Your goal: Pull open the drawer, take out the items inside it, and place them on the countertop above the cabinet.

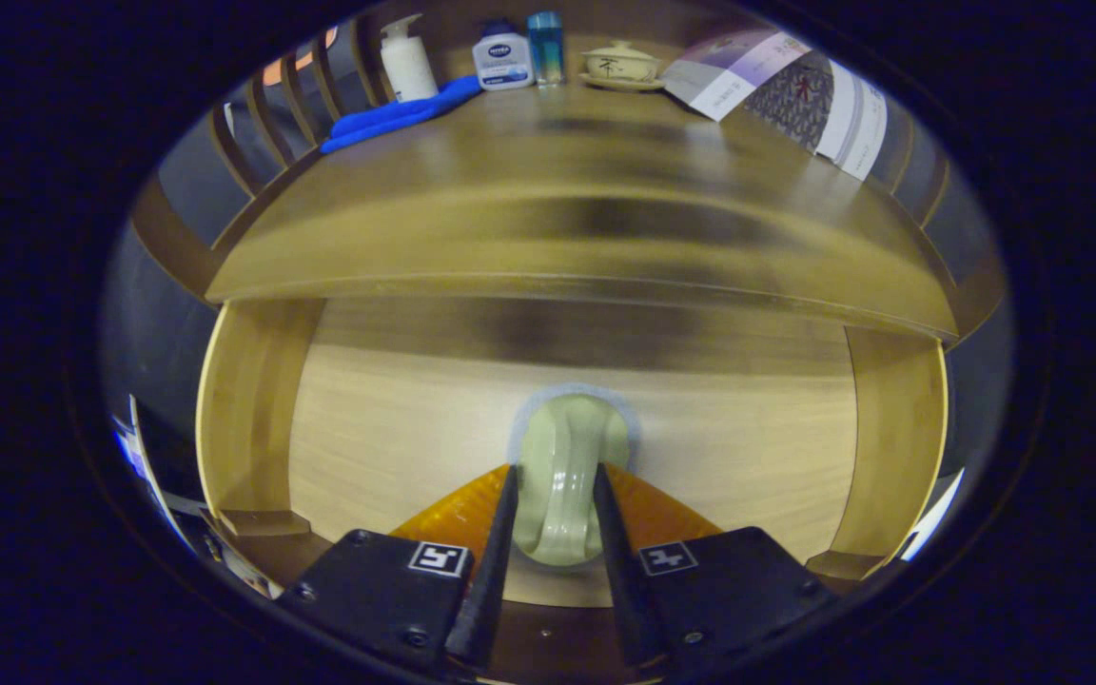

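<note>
- Gripper view: the gripper (553, 533) has both fingers clamped on a pale green glazed ceramic piece (567, 476), held over the open light wooden drawer (396, 428).
- Above, the brown wooden countertop (586, 238) carries a white pump bottle (407, 59), blue cloth (401, 114) and lidded cream teacup (620, 65) along its back edge.

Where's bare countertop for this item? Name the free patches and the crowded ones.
The fingers are shut on a pale green ceramic item over the open drawer. The countertop is bare across front and middle. Its back edge is crowded: blue cloth, pump bottle, lidded teacup, leaflets.
</note>
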